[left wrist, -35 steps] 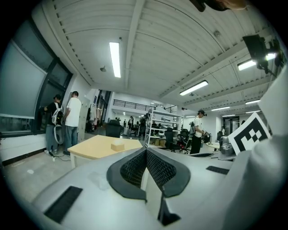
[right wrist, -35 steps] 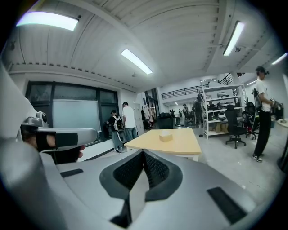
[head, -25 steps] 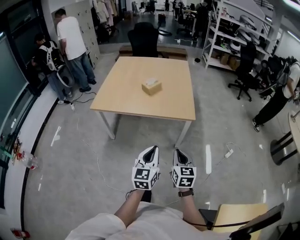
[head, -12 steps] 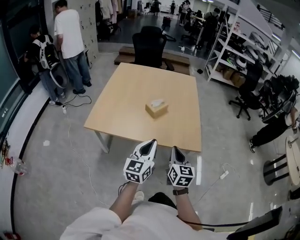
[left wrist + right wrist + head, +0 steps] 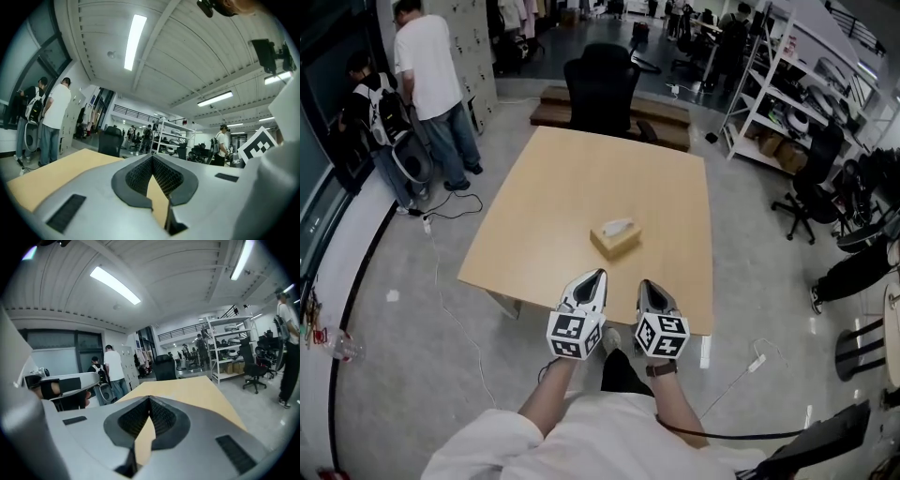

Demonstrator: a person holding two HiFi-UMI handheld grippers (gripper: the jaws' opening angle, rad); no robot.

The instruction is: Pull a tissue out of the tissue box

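Observation:
A tan tissue box (image 5: 615,239) with a white tissue (image 5: 618,226) poking from its top sits on the light wooden table (image 5: 544,216), right of the middle. My left gripper (image 5: 596,276) and right gripper (image 5: 645,283) are side by side over the table's near edge, a short way before the box, touching nothing. Both point at the table with jaws together and nothing between them. The left gripper (image 5: 151,158) in its own view and the right gripper (image 5: 150,399) in its own view show only tabletop (image 5: 42,180) (image 5: 197,390); the box is hidden there.
A black office chair (image 5: 602,89) stands at the table's far end. Two people (image 5: 427,84) stand by lockers at the left. Metal shelves (image 5: 787,84) and more chairs (image 5: 811,183) are at the right. Cables (image 5: 450,202) lie on the floor.
The person has walked toward the table. Both grippers went from over the bare floor to over the table's near edge, and the tissue box is now much closer.

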